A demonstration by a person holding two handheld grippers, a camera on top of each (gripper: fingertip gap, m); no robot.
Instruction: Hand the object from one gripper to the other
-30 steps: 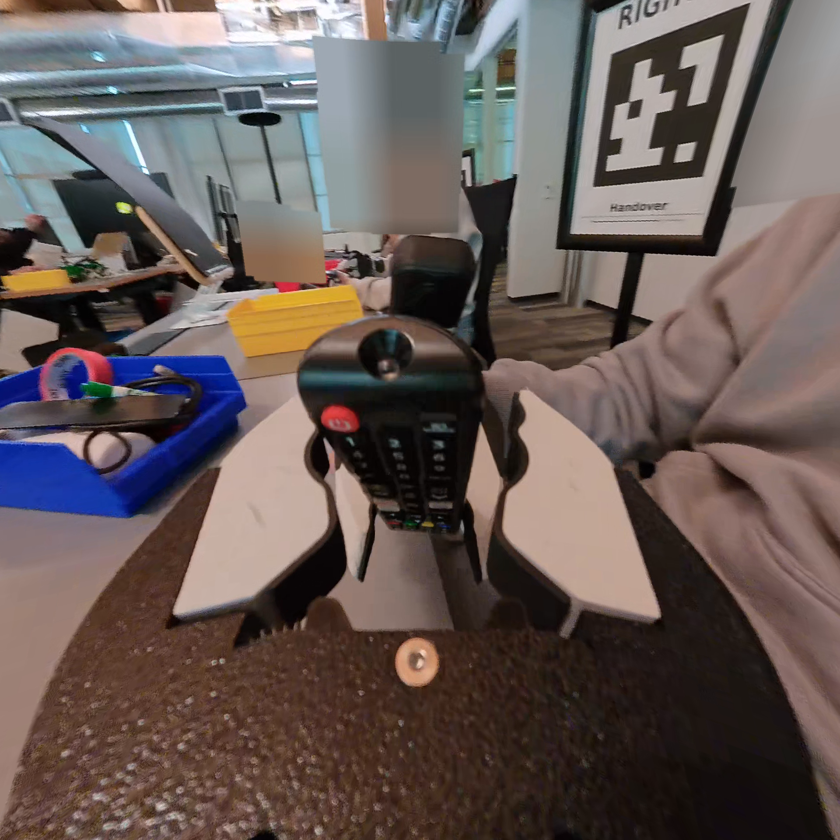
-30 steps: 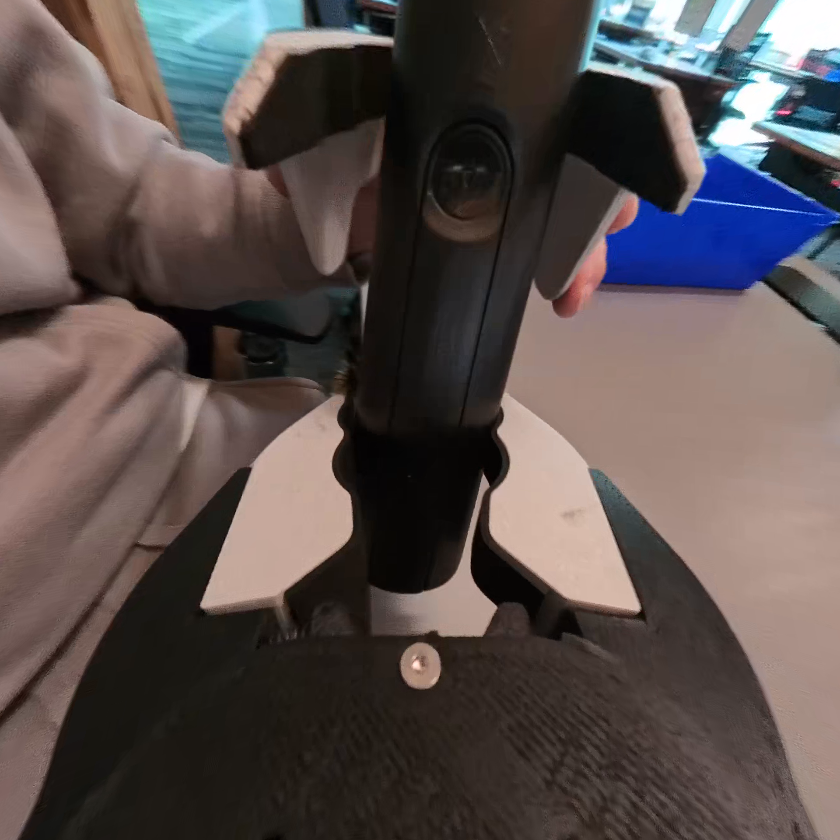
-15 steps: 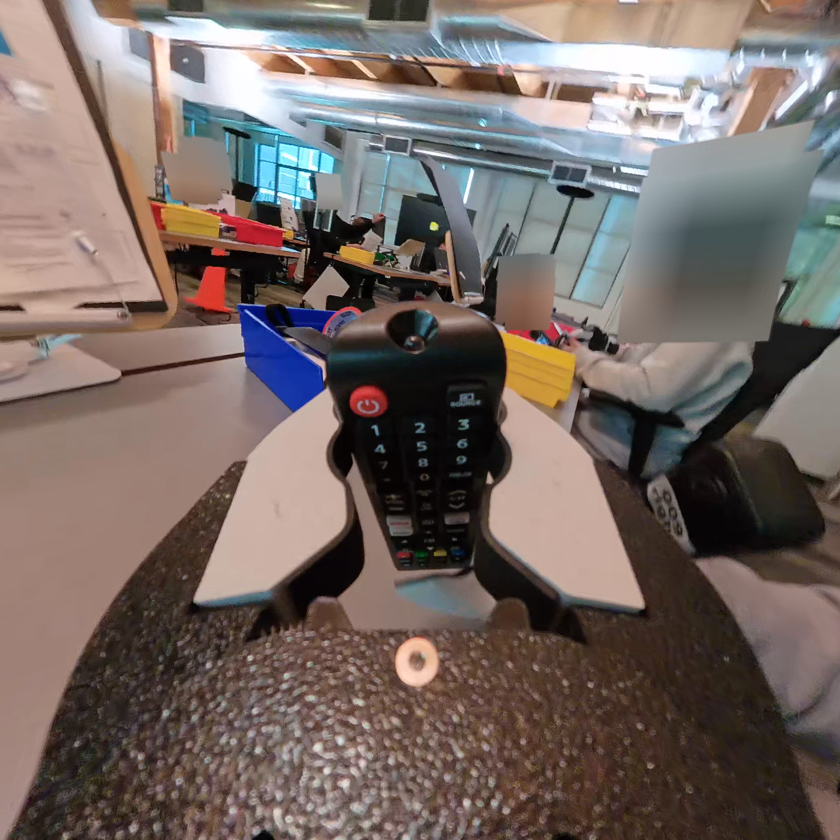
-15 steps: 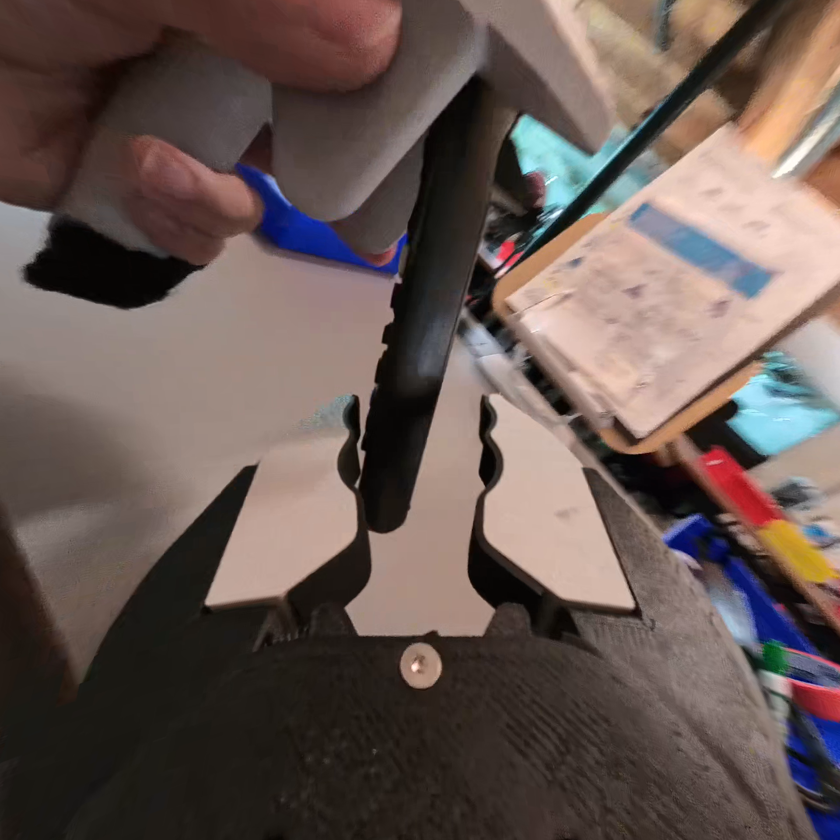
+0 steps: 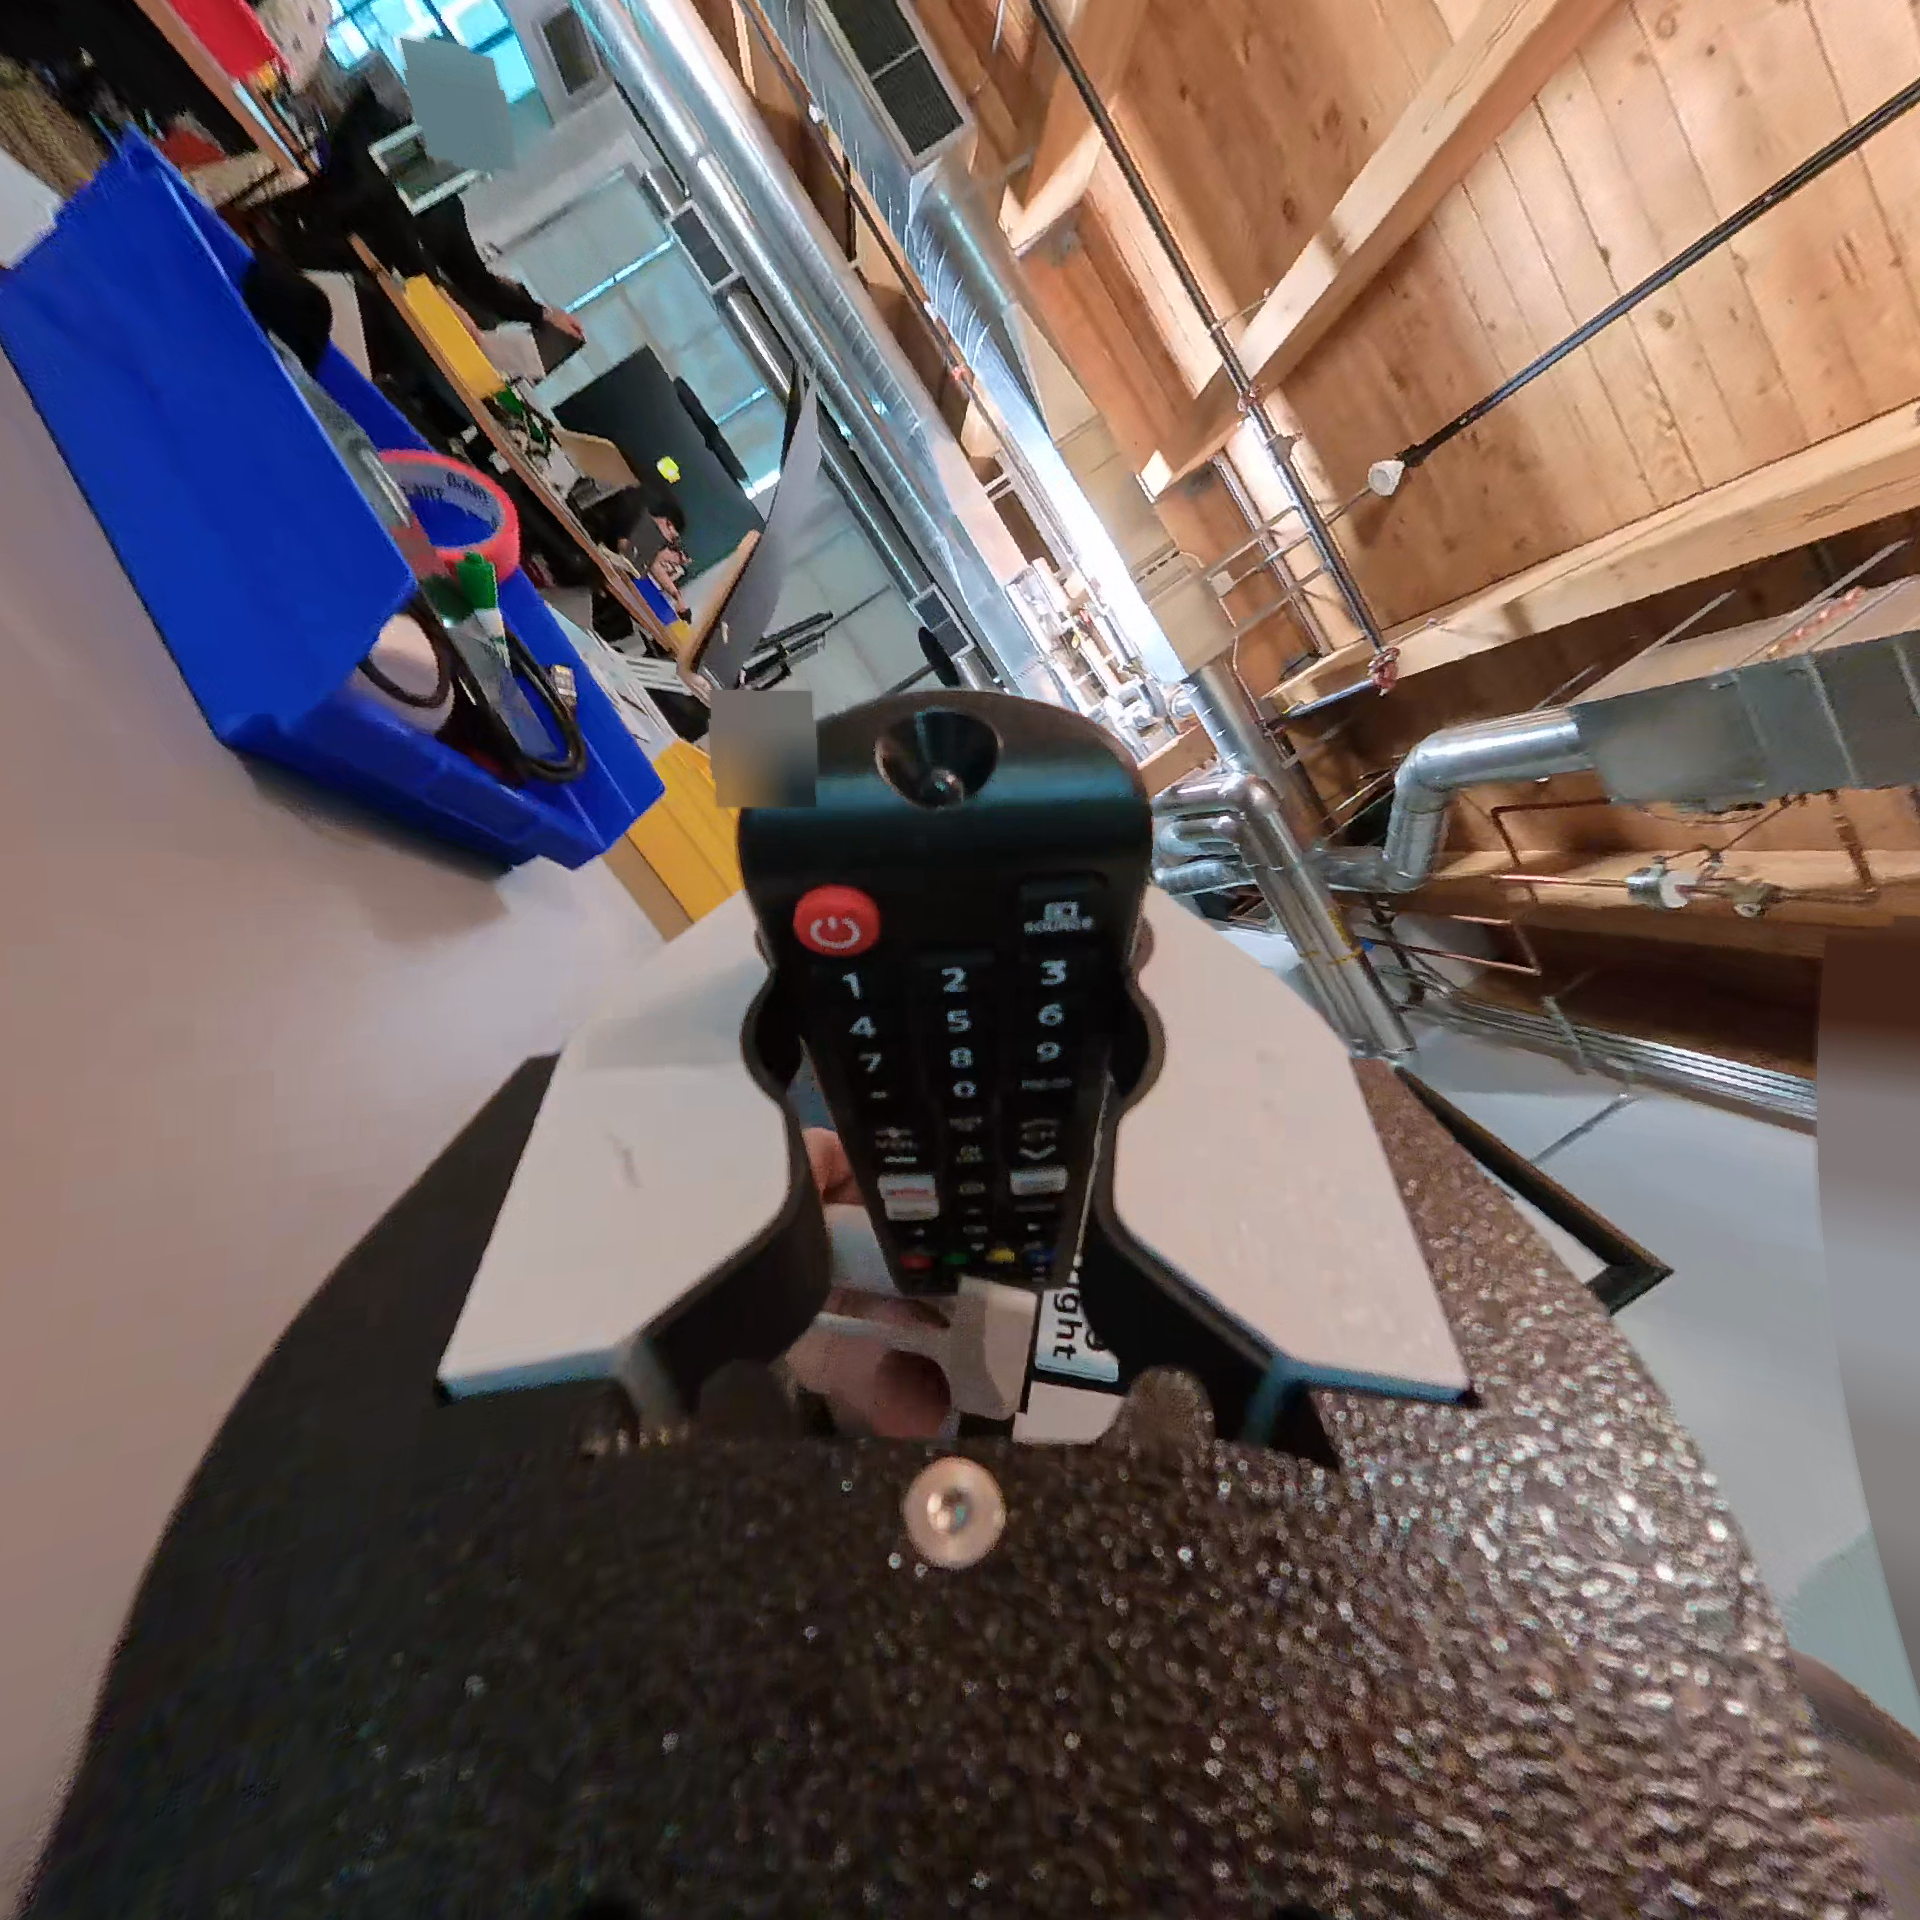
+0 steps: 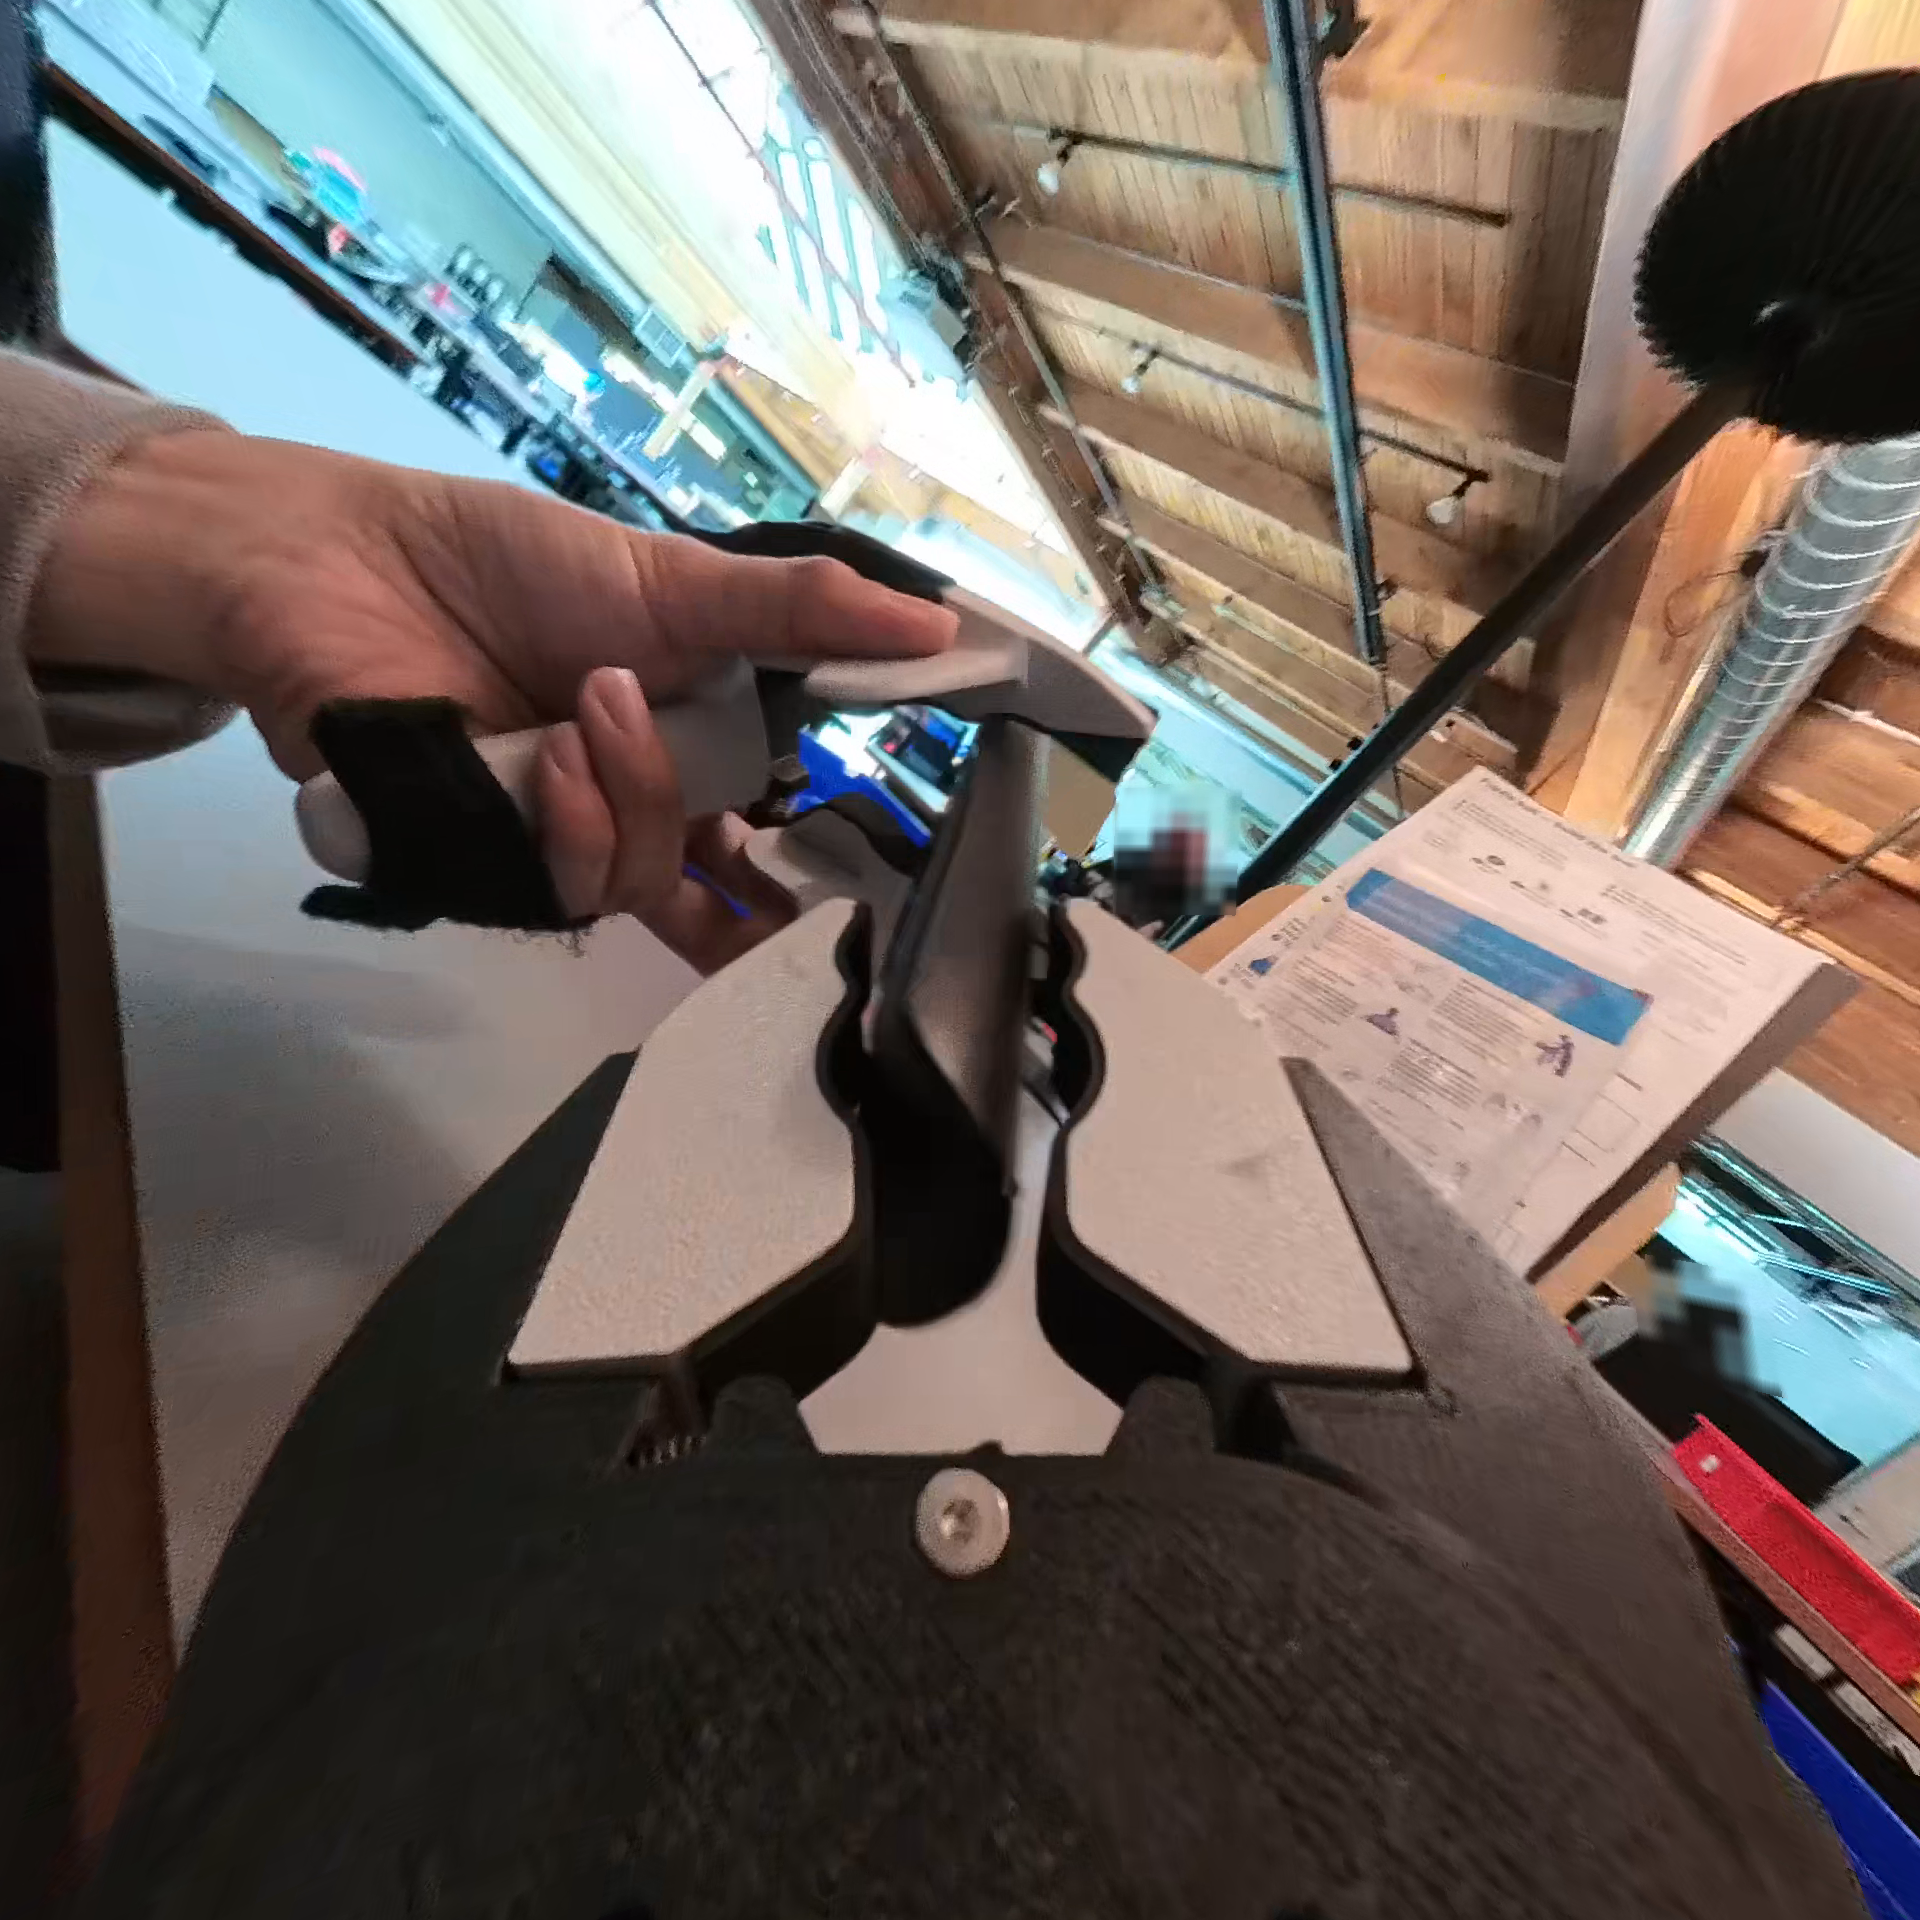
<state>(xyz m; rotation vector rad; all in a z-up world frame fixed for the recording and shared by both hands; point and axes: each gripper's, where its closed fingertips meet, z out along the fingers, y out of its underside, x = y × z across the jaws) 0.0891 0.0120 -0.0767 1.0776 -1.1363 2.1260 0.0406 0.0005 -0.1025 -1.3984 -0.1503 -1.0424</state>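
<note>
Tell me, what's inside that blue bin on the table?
The blue bin holds a red-rimmed tape roll, a green-capped marker and a coiled black cable. Its near wall covers whatever lies deeper, and the right wrist view shows only a sliver of it.

The left gripper (image 5: 951,1049) has been tilted upward since a second ago, so that wooden ceiling boards and silver ducts (image 5: 1475,790) are now seen behind the remote (image 5: 951,1039) where a seated person and a framed sign were seen before; the blue bin (image 5: 208,499) has been shifted to the upper left. The right gripper (image 6: 951,1023), spread wide around the remote half a second ago, has been brought close against its sides; the hand (image 6: 436,644) on the other gripper is now seen farther off and whole.
</note>
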